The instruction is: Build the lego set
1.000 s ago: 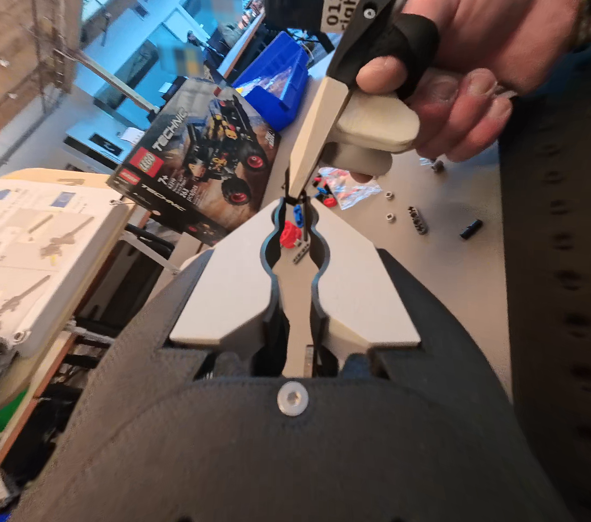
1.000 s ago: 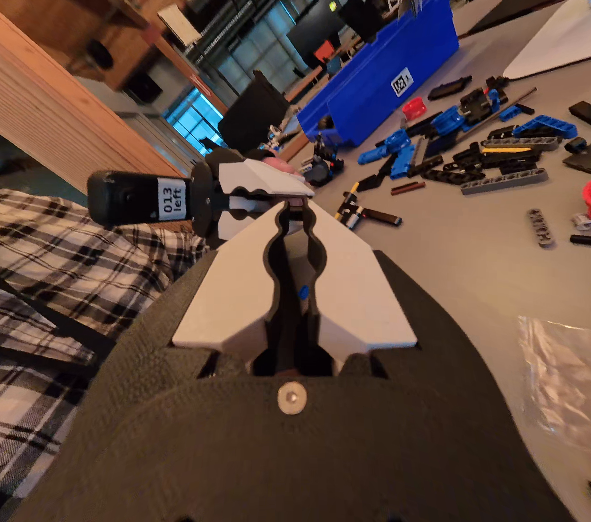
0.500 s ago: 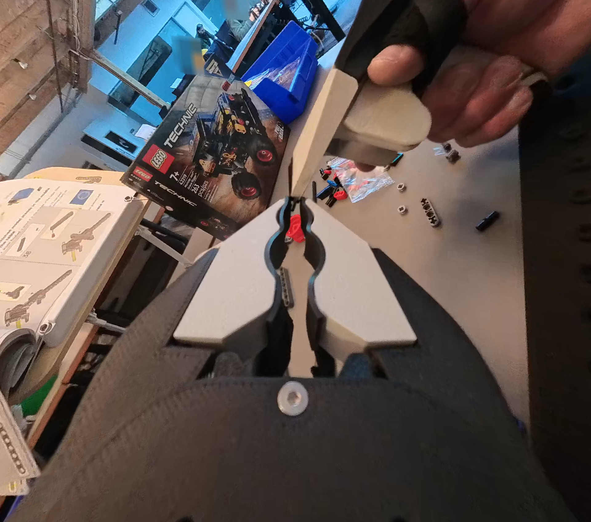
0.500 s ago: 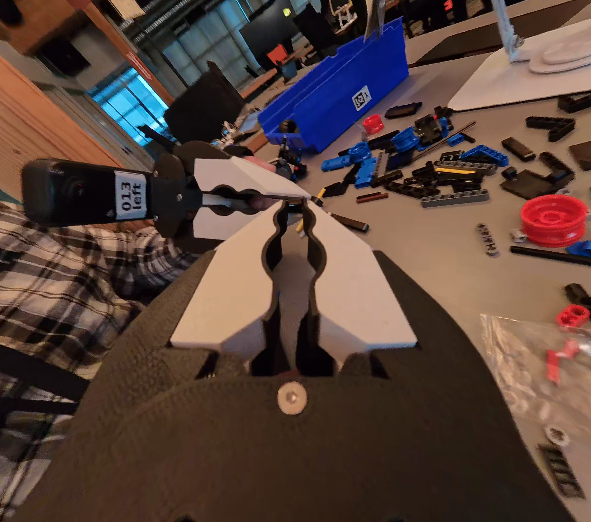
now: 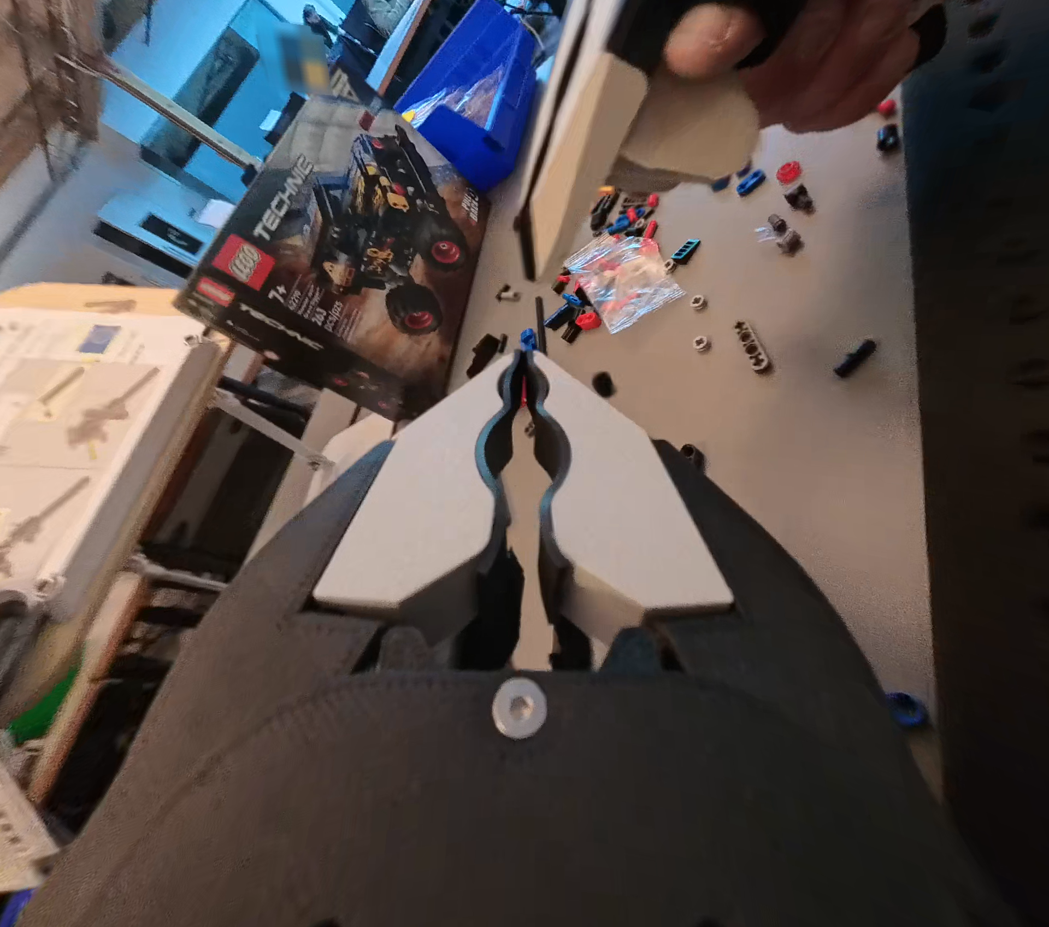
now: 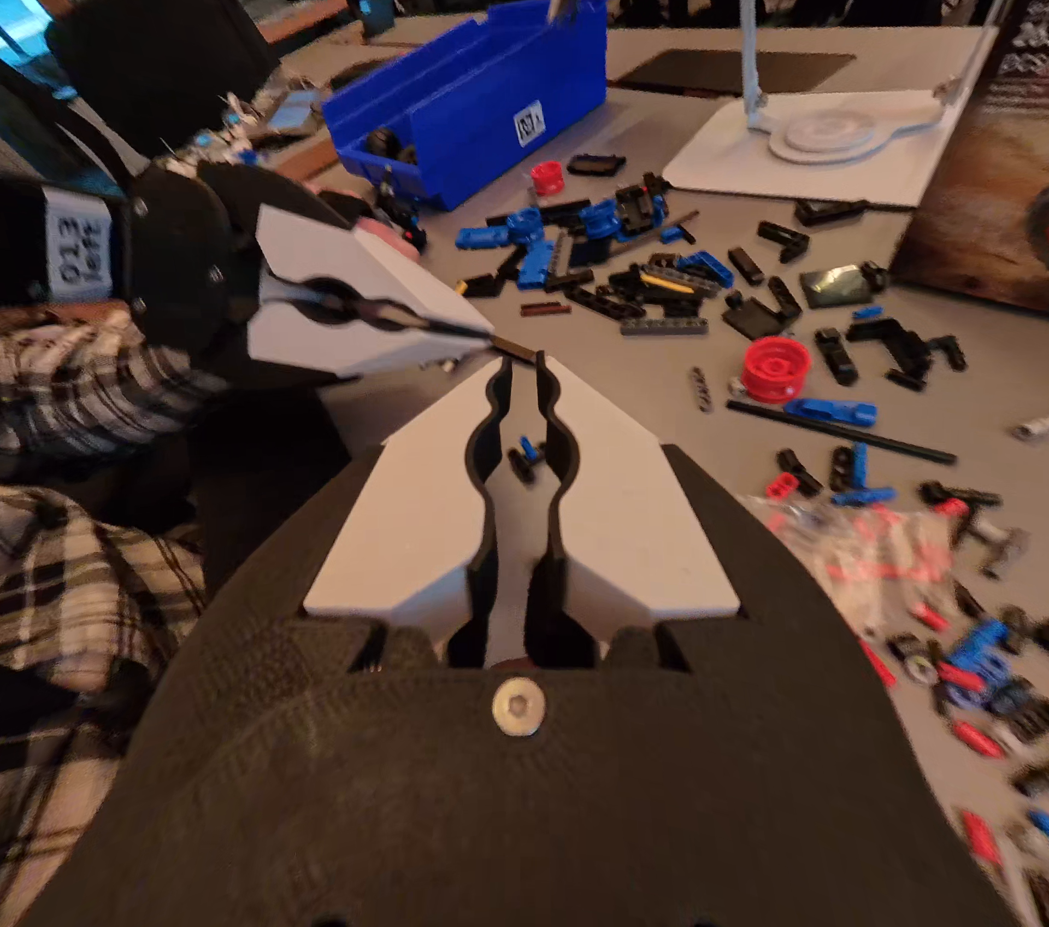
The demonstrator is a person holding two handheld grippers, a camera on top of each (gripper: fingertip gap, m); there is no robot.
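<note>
My left gripper (image 5: pixel 525 360) is shut on a thin black axle (image 6: pixel 513 349) with small red and blue bits at its tips. It also shows at the left of the right wrist view (image 6: pixel 485 334), with the axle sticking out of it. My right gripper (image 6: pixel 522 360) has a narrow gap between its jaws and holds nothing. Its tips are just by the axle's free end. In the left wrist view the right gripper (image 5: pixel 527 269) hangs above and beyond my left tips, with a hand on it. Loose black and blue Lego pieces (image 6: pixel 624 264) lie on the grey table (image 6: pixel 596 388).
A blue bin (image 6: pixel 482 105) stands at the back. A red wheel hub (image 6: pixel 775 369), a long black axle (image 6: pixel 840 440) and a clear parts bag (image 6: pixel 868 553) lie to the right. The Lego box (image 5: pixel 352 252) and instruction booklet (image 5: pixel 68 417) are at the left. A white stand base (image 6: pixel 806 150) sits far right. Both grippers' tips are close together, under 4 cm apart. The red wheel hub (image 6: pixel 775 369) is about equally far from each gripper, around 15 centimeters.
The right gripper has drawn back from the left gripper's tips, which it was touching a second ago. The left gripper has kept its hold. Both views have tilted toward the table.
</note>
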